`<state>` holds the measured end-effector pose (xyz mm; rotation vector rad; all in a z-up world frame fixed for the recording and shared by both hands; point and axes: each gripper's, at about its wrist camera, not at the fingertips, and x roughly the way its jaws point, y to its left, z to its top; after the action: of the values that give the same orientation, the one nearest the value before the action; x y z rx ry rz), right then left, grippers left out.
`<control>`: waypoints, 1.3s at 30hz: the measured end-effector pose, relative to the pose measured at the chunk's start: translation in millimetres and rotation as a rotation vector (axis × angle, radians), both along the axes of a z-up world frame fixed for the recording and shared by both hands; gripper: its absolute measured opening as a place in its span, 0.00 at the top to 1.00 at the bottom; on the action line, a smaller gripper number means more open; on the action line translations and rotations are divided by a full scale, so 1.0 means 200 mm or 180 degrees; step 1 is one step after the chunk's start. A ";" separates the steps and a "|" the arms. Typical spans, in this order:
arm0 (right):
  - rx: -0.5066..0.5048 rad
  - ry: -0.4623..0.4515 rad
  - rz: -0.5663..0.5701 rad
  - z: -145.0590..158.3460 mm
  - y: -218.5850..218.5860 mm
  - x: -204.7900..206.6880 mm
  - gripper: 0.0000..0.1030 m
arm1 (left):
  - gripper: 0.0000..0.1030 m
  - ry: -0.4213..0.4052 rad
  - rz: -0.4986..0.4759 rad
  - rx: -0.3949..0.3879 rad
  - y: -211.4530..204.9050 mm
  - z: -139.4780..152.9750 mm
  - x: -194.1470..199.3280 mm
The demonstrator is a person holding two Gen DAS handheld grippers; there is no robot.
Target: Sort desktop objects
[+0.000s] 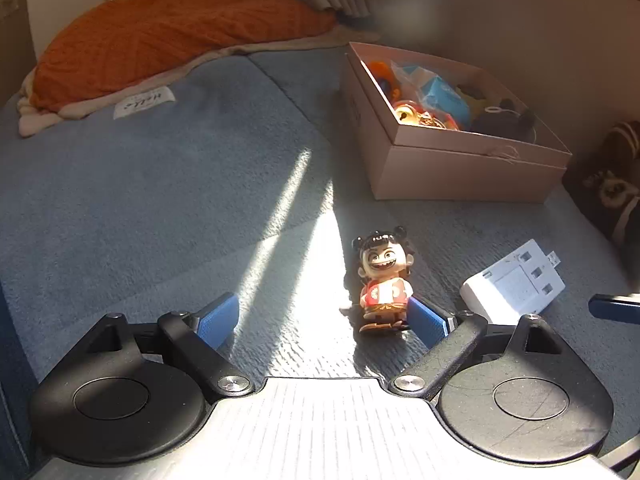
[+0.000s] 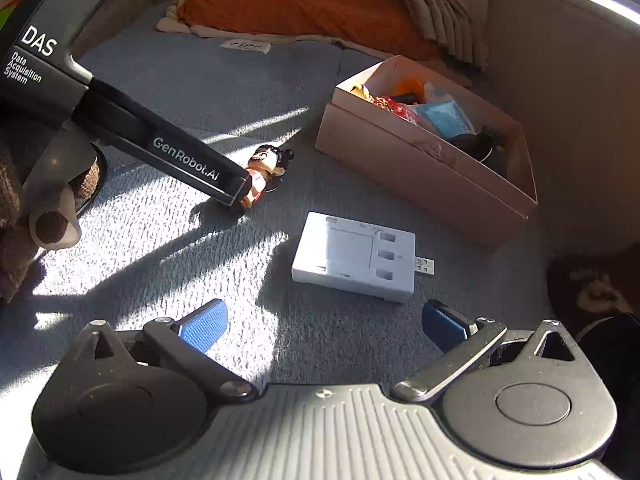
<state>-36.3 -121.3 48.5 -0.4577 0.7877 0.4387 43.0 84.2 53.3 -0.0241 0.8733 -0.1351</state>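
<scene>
A small cartoon figurine with black hair buns and a red top stands on the blue-grey mat. My left gripper is open, its right finger pad close beside the figurine. In the right wrist view the left gripper's black body reaches the figurine and hides its lower part. A white USB hub lies flat just ahead of my open, empty right gripper; it also shows in the left wrist view.
A pink cardboard box holding several toys and packets sits behind the figurine, and shows at right in the right wrist view. An orange blanket lies at the back. A dark striped plush lies at the right edge.
</scene>
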 end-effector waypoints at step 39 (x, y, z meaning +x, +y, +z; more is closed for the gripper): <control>-0.0351 0.0357 0.0384 -0.04 0.03 -0.02 0.12 | 0.05 0.0115 -0.0225 -0.0025 -0.09 -0.04 -0.03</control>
<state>-40.7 -116.2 41.3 -0.5895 0.8987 0.5385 36.9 65.5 44.9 -0.0030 0.9102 -0.2048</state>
